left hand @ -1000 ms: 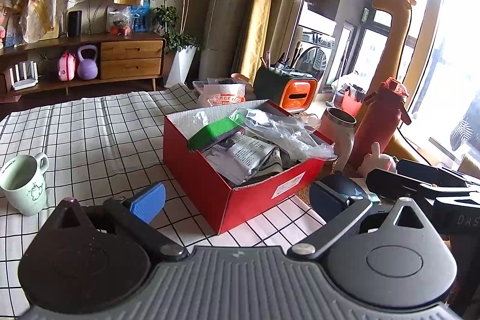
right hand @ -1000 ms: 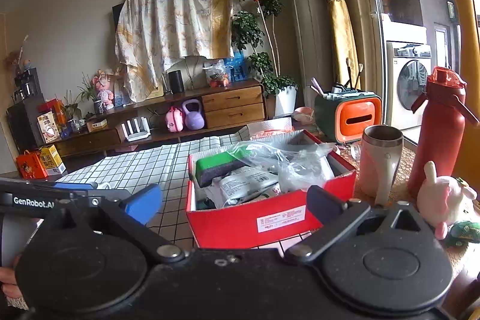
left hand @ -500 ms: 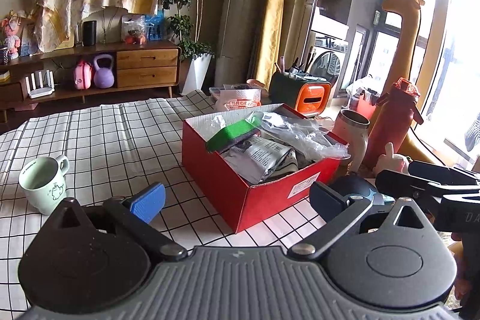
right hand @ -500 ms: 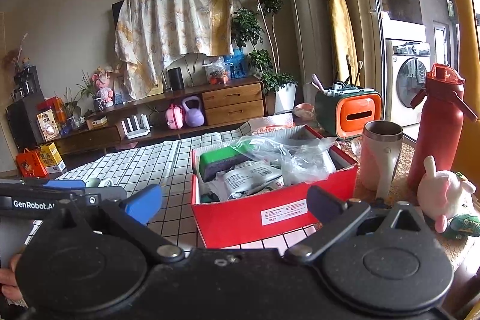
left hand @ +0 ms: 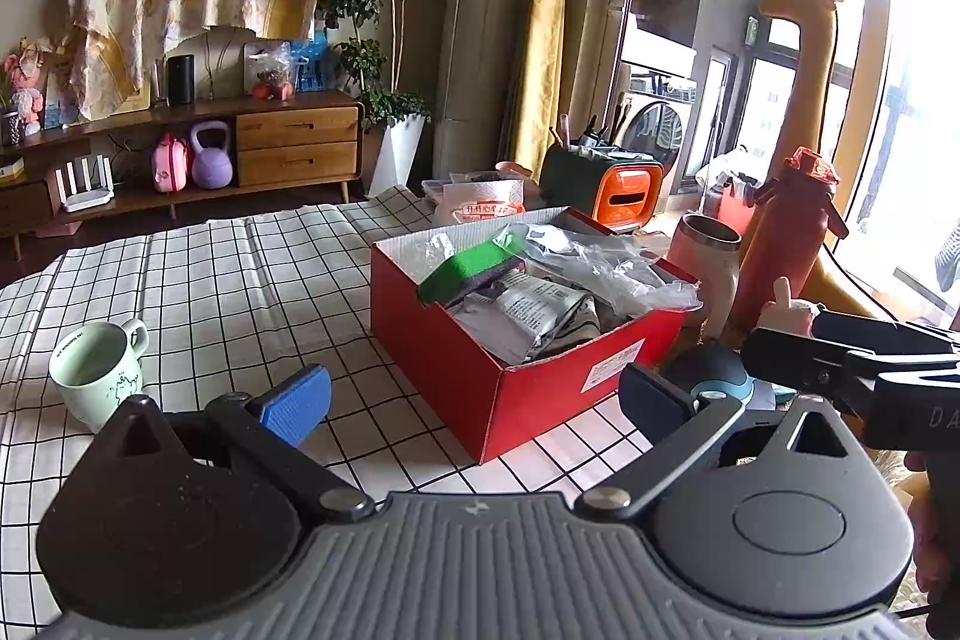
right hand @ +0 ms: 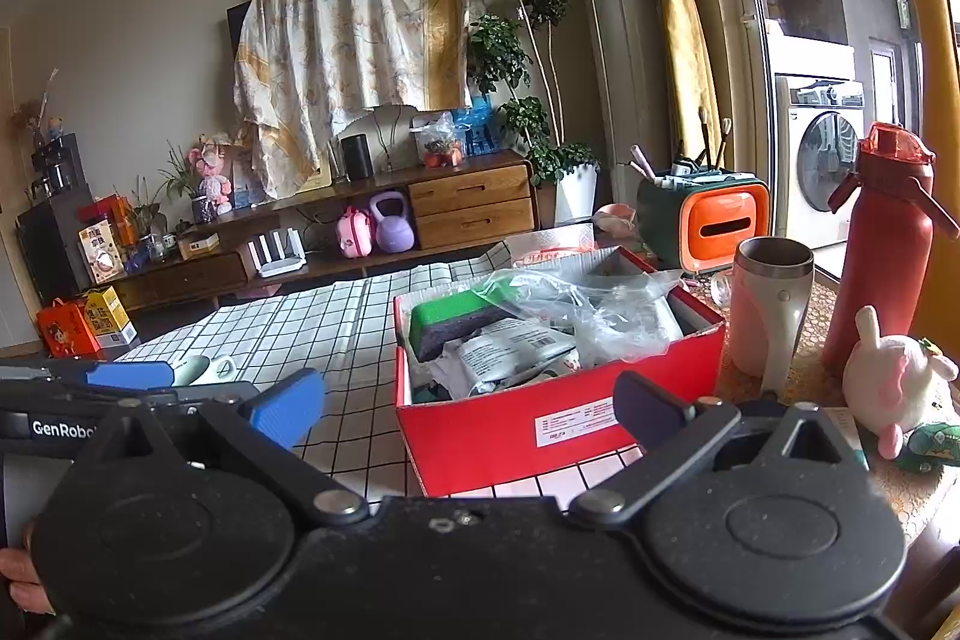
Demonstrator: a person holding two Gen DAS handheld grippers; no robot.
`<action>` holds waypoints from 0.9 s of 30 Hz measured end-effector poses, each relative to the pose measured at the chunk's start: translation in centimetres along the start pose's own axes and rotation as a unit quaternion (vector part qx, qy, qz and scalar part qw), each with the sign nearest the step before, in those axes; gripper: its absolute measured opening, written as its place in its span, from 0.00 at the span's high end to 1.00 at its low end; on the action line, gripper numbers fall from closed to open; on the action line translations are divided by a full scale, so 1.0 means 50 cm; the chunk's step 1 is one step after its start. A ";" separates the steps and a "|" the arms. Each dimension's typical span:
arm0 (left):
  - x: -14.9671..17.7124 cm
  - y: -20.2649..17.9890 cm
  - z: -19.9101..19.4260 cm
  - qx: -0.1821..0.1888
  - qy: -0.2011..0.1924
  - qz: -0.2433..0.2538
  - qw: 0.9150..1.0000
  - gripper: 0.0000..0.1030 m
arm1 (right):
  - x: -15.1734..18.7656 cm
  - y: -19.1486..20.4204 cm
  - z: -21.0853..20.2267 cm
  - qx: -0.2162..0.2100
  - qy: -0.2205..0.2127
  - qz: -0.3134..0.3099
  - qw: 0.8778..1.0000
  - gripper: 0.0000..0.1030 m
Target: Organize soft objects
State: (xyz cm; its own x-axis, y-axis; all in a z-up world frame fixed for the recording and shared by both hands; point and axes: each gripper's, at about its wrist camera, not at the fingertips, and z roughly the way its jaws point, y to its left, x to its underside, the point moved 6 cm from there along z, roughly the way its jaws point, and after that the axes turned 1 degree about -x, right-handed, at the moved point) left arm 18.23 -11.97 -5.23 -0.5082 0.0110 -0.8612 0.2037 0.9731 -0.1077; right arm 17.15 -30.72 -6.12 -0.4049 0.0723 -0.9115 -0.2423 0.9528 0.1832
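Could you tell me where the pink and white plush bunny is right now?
In the right wrist view, the pink and white plush bunny sits far right on the table, before the tall red bottle.

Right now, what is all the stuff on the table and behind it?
Box: one, red, mid-table, full.
Sponge: one, green and dark, in the box.
Plastic bags: several, clear, in the box.
Mug: one, pale green, left on the checked cloth.
Tumbler: one, pink-white, right of the box.
Bottle: one, red, beside the tumbler.
Bunny toy: one, white-pink, far right.
Kettlebell: one, purple, under the sideboard.
Left gripper: open, empty.
Right gripper: open, empty.
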 end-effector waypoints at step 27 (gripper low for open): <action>-0.018 -0.005 -0.065 0.017 -0.066 0.007 0.998 0.00 | -0.010 0.037 -0.048 0.017 -0.039 0.000 0.999 0.00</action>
State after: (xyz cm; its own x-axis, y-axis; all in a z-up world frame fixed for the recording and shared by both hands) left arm 15.91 -11.49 -2.81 -0.3909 -0.0080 -0.9204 0.2401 0.9644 -0.1104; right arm 14.76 -29.71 -4.45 -0.3344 0.0944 -0.9377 -0.2115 0.9621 0.1723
